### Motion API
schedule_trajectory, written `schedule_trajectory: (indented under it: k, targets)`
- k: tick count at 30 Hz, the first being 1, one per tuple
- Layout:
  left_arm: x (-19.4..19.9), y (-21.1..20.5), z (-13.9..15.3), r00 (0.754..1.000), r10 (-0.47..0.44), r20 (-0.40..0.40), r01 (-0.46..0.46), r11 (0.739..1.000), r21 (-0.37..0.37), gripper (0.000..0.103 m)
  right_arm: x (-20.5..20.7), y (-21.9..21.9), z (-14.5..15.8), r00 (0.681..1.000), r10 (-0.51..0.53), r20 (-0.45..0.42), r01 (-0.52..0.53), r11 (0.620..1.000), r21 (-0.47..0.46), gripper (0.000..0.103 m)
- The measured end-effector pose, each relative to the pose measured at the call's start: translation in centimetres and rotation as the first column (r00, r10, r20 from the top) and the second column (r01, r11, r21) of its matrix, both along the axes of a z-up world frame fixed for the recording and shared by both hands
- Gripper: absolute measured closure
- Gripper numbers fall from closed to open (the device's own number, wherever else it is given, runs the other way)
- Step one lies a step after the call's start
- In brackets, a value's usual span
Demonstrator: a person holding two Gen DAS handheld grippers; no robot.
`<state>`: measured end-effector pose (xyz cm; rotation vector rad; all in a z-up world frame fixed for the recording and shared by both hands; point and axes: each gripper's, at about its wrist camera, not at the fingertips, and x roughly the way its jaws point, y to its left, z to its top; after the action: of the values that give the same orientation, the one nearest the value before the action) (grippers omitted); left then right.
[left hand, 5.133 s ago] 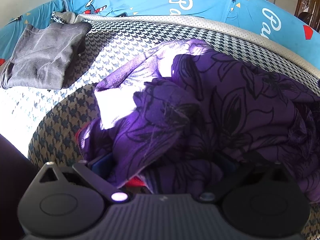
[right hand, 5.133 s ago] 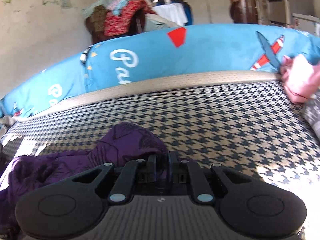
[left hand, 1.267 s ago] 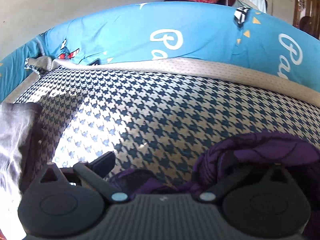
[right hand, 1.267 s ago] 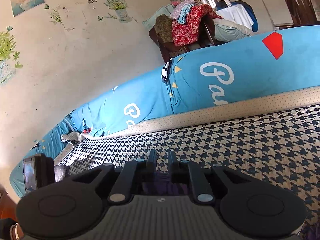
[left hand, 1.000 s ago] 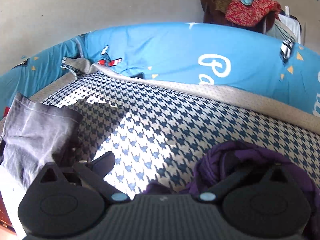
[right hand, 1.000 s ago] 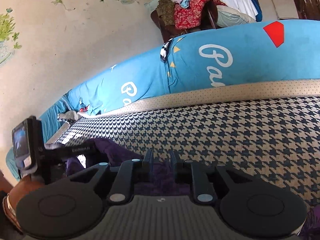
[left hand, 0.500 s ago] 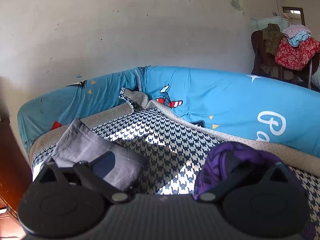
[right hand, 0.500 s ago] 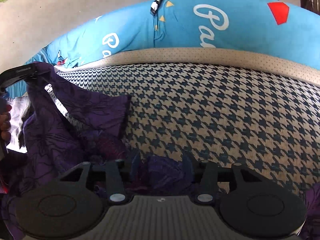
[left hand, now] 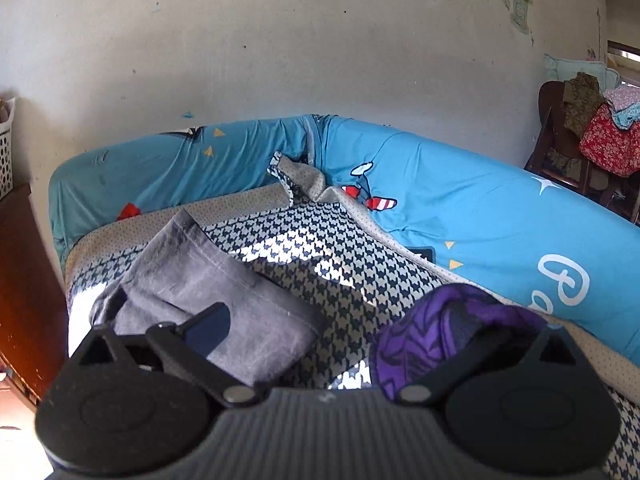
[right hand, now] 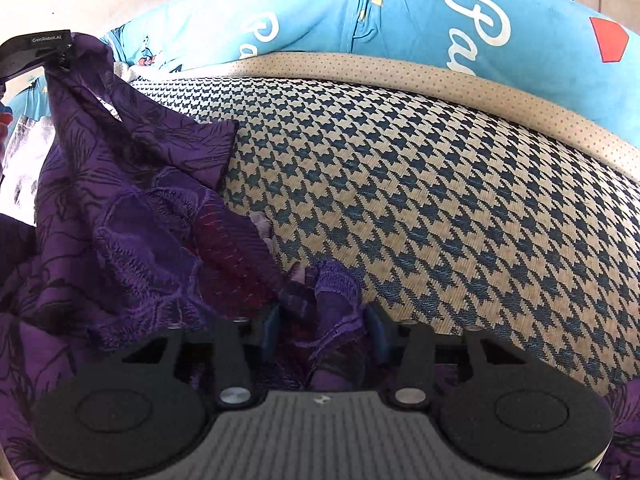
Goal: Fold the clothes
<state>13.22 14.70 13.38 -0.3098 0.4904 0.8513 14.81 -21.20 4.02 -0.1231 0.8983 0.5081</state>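
Left wrist view
Left tool (left hand: 340, 334): its fingers stand wide apart; the left finger (left hand: 208, 326) is bare, and the purple garment (left hand: 440, 332) is draped over the right one. No squeeze on the cloth shows.
Pose: points moderately downward across the bed toward its far left corner.
Grey folded garment (left hand: 200, 292): lies flat on the houndstooth bed cover (left hand: 352, 280), left of the purple cloth.
Blue bumper (left hand: 460, 216): wraps the far edge of the bed, against the wall (left hand: 280, 40).

Right wrist view
Right tool (right hand: 324, 332): narrow gap, jaws closing, with a bunched fold of the purple garment (right hand: 132, 208) between the blue pads.
Pose: tilted steeply down at the bed cover (right hand: 440, 200), low over it.
Purple garment: heaped at near left, one part pulled up to the left tool (right hand: 60, 54) at the far left, where it hangs taut.
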Motion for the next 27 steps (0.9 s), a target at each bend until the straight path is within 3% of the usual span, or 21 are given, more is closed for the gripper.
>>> schedule_trajectory:
  k: [4,8,11,14,19,22,24,27]
  targets:
    - [0.1,-0.3,-0.2,1.000,-0.008,-0.009,0.008,1.000,0.007,0.000,-0.2,-0.1,0.5,1.000,-0.016,0.026,0.016,1.000,0.025,0.089]
    - [0.2,-0.8,-0.2,1.000,-0.007,-0.008,0.007,1.000,0.029,0.000,-0.2,-1.4,2.4,0.983,-0.118,0.140,0.106,0.990,0.092,0.091]
    - [0.1,-1.0,0.1,1.000,-0.003,0.002,0.003,0.999,0.051,0.000,-1.1,-2.9,4.5,0.931,-0.223,0.290,0.173,0.967,0.187,0.091]
    - [0.4,-1.1,0.0,0.999,-0.042,-0.014,0.043,0.998,0.035,0.000,-2.1,-3.5,6.2,0.872,-0.275,0.404,0.205,0.956,0.208,0.091]
    - [2.3,-0.7,-2.3,0.980,-0.140,-0.144,0.121,0.983,-0.135,0.000,-2.0,-2.9,5.1,0.890,-0.256,0.377,0.237,0.967,0.096,0.091]
    - [2.6,-0.6,-3.3,0.967,-0.184,-0.175,0.144,0.965,-0.218,0.000,-1.9,-2.6,4.6,0.897,-0.256,0.360,0.249,0.966,0.065,0.091]
    - [2.2,-0.7,-3.3,0.969,-0.190,-0.160,0.149,0.960,-0.238,0.000,-2.3,-2.8,4.5,0.903,-0.234,0.359,0.226,0.972,0.063,0.091]
    - [1.3,-0.8,-2.2,0.980,-0.166,-0.113,0.141,0.970,-0.199,0.000,-2.9,-2.2,4.5,0.908,-0.182,0.378,0.172,0.983,0.059,0.091]
